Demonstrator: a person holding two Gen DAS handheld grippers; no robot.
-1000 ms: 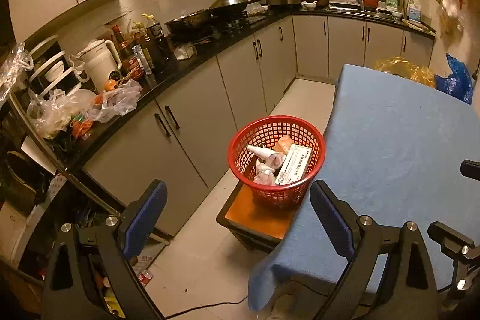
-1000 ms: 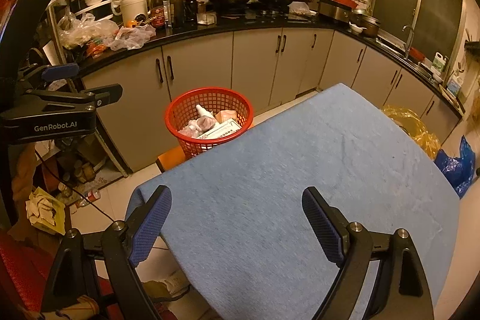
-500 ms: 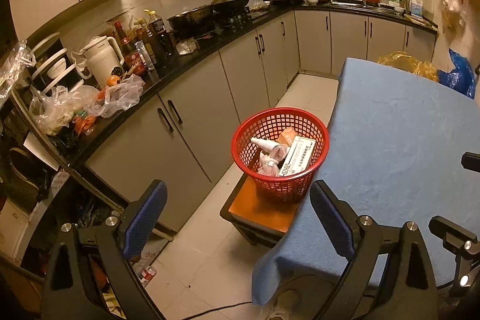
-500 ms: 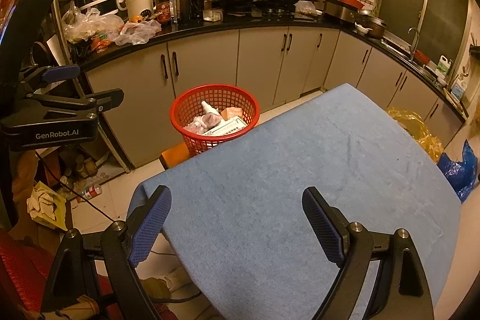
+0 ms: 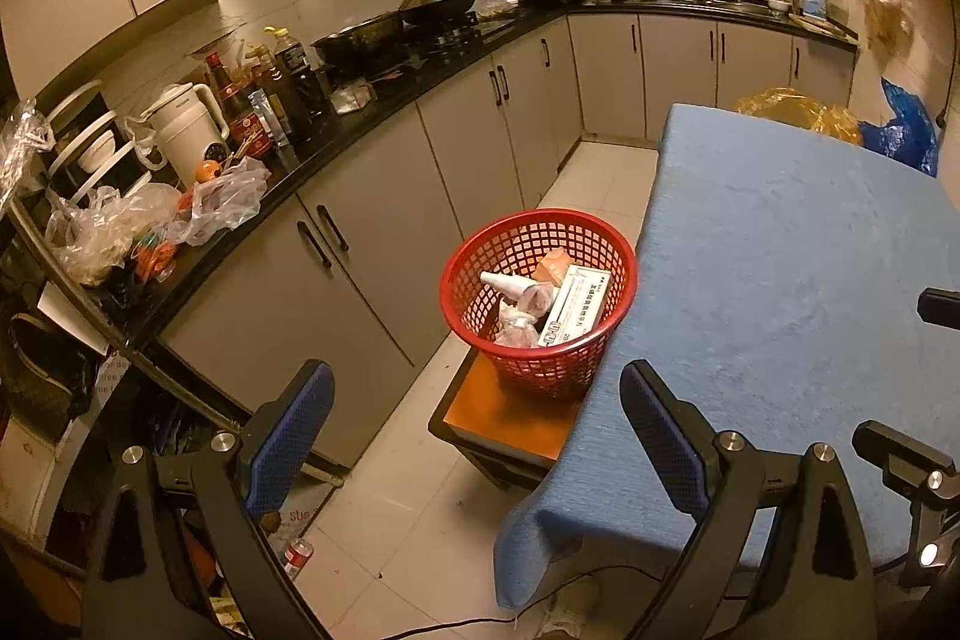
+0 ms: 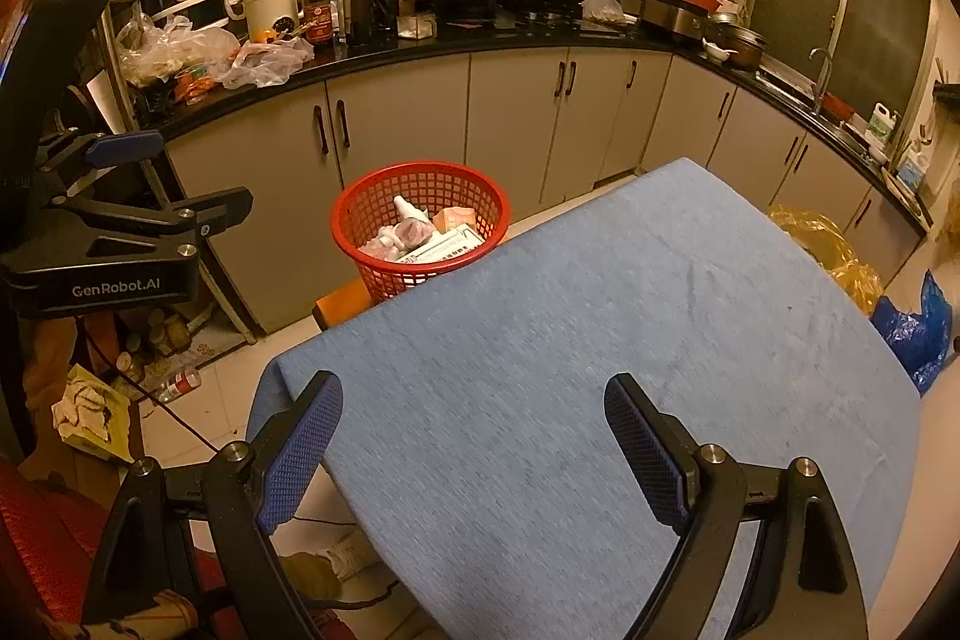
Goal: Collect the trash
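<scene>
Fingers (image 5: 288,424) of the left gripper (image 5: 474,427) are spread wide with nothing between them, and the right gripper (image 6: 474,436) has its blue-padded fingers (image 6: 645,451) just as far apart and empty. Beyond the left fingers, a round red plastic mesh basket (image 5: 576,364) sits on a low orange-topped stool (image 5: 510,418), touching the edge of the bench under a blue cloth (image 6: 600,340). Inside the basket lie a white printed carton (image 5: 576,304), a small white bottle (image 5: 501,283) and crumpled wrappers (image 5: 516,334). Right fingers hover above the bare blue cloth.
</scene>
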